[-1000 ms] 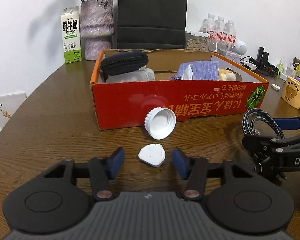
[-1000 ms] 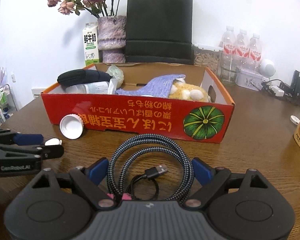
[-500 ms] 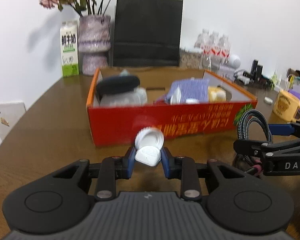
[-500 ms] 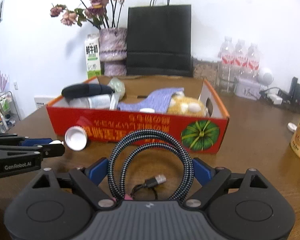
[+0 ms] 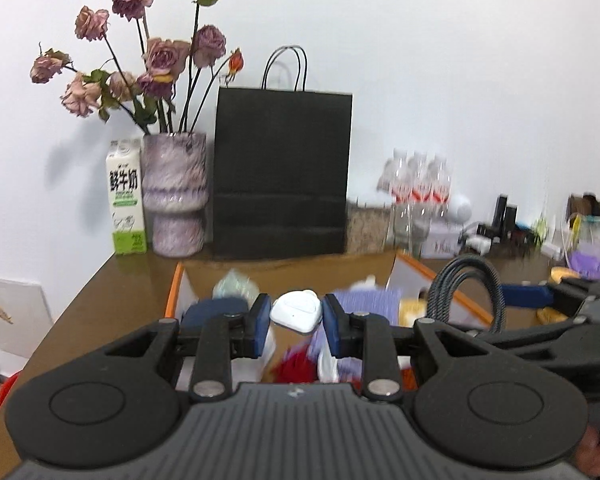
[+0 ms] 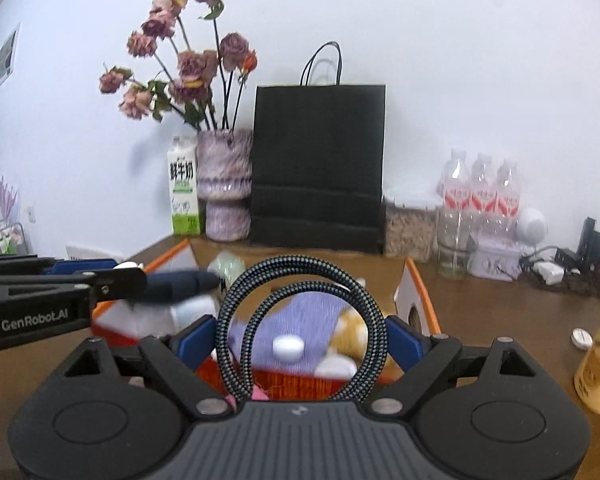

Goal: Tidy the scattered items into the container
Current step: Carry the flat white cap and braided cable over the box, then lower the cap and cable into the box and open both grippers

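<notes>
Low in the middle of my left view, my left gripper (image 5: 296, 326) pinches the small white case (image 5: 297, 314) above the orange-rimmed box (image 5: 173, 292). Further right, my right gripper (image 6: 300, 338), jaws spread wide, clamps the coiled braided cable (image 6: 236, 316) over that box.

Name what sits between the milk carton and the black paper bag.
A purple vase of dried roses stands between milk carton and black paper bag, clearest in the right wrist view.
</notes>
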`<state>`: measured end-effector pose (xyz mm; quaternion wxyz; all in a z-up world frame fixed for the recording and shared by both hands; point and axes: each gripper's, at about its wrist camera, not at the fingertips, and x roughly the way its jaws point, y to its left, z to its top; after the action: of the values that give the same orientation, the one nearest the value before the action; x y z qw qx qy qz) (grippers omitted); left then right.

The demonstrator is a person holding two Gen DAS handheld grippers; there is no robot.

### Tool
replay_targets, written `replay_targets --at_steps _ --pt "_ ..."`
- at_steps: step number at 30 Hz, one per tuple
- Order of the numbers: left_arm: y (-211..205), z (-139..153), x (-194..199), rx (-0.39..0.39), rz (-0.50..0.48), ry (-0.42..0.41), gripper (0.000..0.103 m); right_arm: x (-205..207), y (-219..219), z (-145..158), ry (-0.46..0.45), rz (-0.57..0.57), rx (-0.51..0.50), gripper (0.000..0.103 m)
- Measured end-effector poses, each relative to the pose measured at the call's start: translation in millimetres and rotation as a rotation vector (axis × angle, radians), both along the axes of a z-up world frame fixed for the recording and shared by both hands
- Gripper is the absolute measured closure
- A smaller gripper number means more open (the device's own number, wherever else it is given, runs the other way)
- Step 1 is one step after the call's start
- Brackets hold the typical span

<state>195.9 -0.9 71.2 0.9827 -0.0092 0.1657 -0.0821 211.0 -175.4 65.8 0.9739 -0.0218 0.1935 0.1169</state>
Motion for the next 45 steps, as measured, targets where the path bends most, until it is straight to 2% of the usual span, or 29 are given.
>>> replay_targets --at_steps 6,15,21,27,29,31,34,36,45 --pt "0 8 40 -0.029 0.029 -0.005 0.075 39 6 7 -0.010 -0.011 0.018 0.014" --pt "1 -10 97 -0.018 0.060 0.048 0.075 96 7 -6 0.037 -0.028 0.022 0.014" --pt "1 -29 114 0.014 0.063 0.105 0.075 121 6 -29 0.108 -0.018 0.007 0.014" --pt "0 -34 117 0.040 0.067 0.117 0.073 124 2 -36 0.131 -0.005 0.020 0.013" --pt "-1 -33 118 0.051 0.081 0.120 0.057 124 -2 -36 0.130 0.004 0.060 0.011" --pt "-1 -33 117 0.073 0.127 0.109 0.028 124 -5 -35 0.129 -0.022 0.065 0.001" --pt "3 -30 117 0.065 0.155 0.100 0.009 125 -11 -32 0.125 -0.041 0.084 0.000" --pt "5 -29 118 0.063 0.185 0.097 0.000 125 -14 -30 0.126 -0.040 0.094 0.000" --pt "7 -27 115 0.053 0.185 0.096 0.000 122 -13 -26 0.120 -0.045 0.072 0.000"
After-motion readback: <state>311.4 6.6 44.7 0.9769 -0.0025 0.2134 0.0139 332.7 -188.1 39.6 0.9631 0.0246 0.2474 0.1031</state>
